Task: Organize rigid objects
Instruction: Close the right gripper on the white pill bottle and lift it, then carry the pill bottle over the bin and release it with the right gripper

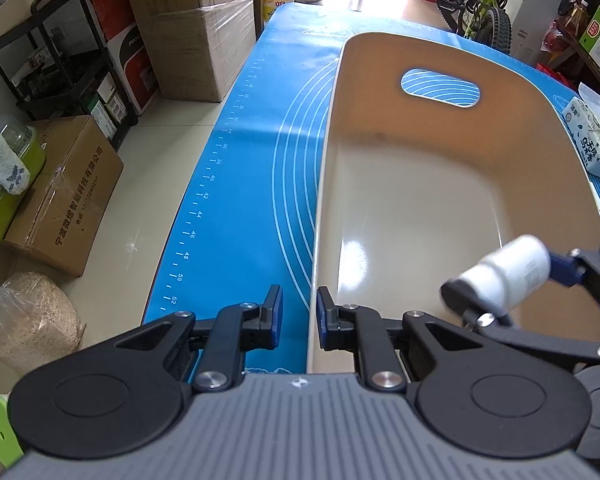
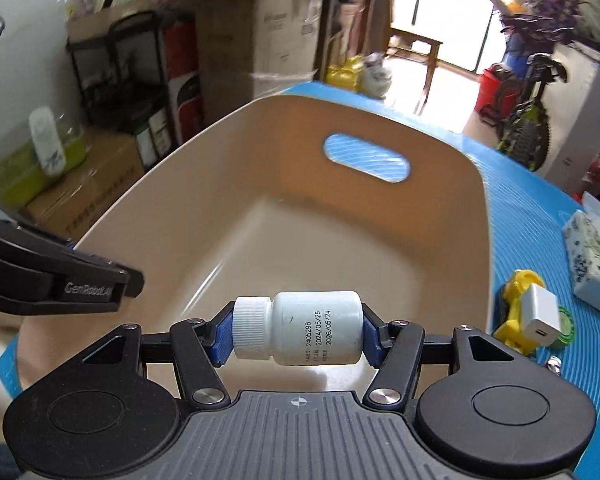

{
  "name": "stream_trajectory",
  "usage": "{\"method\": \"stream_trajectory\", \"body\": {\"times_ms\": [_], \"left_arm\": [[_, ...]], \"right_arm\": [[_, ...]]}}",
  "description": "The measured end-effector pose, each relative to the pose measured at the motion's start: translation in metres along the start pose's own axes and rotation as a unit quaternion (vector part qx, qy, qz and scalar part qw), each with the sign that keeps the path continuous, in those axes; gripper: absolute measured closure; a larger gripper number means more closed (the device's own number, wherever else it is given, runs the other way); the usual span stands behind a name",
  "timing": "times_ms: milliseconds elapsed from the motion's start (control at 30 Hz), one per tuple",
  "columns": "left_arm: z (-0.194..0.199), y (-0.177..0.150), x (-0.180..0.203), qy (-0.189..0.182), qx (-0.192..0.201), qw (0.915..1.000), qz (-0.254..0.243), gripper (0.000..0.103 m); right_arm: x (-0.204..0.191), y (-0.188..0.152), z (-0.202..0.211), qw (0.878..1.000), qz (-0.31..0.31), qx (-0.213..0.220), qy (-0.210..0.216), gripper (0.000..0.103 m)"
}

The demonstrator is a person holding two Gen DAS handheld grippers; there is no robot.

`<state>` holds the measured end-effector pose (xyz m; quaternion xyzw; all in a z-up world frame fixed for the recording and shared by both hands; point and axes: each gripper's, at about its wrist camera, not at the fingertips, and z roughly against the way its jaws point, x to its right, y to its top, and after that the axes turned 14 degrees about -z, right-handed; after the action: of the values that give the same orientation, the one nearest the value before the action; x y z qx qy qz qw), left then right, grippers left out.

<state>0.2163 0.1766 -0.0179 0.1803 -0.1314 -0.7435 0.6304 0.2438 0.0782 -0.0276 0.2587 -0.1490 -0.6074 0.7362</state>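
A beige plastic bin with a handle slot stands on the blue mat, nothing inside it. My left gripper straddles the bin's left wall; its jaws stand narrowly apart and a strip of mat shows between the outer pad and the wall. My right gripper is shut on a white pill bottle, held sideways with its ribbed cap to the left, above the near end of the bin. In the left wrist view the bottle hangs over the bin's near right corner.
To the right of the bin on the mat lie a yellow toy, a white charger, a green ring and a tissue pack. Cardboard boxes and a black rack stand on the floor to the left.
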Motion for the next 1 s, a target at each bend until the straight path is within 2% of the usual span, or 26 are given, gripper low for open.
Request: {"method": "stream_trajectory", "body": {"times_ms": [133,200,300,533,733,833,1000], "left_arm": [[0.000,0.001,0.000,0.000,0.000,1.0000,0.000,0.084],[0.000,0.001,0.000,0.000,-0.001,1.0000,0.000,0.084],[-0.001,0.001,0.000,0.000,-0.001,1.0000,0.000,0.084],[-0.001,0.002,-0.001,-0.001,-0.002,1.0000,0.001,0.083],[-0.001,0.001,0.000,-0.001,-0.002,1.0000,0.001,0.083],[-0.001,0.001,0.000,-0.001,-0.002,1.0000,0.001,0.083],[-0.002,0.001,-0.001,-0.004,-0.003,1.0000,0.004,0.083]], "right_arm": [[-0.003,0.001,-0.002,1.000,0.009,-0.017,-0.011,0.039],[-0.001,0.002,0.000,1.000,0.003,-0.016,-0.008,0.035],[0.004,0.002,0.008,1.000,-0.008,-0.002,0.001,0.026],[0.018,0.003,0.039,0.998,-0.034,0.043,0.015,0.025],[0.050,0.006,0.076,0.992,-0.090,0.089,0.025,0.022],[0.070,-0.001,0.092,0.986,-0.124,0.113,0.019,0.021],[0.110,-0.017,0.111,0.980,-0.148,0.129,-0.011,0.019]]}}
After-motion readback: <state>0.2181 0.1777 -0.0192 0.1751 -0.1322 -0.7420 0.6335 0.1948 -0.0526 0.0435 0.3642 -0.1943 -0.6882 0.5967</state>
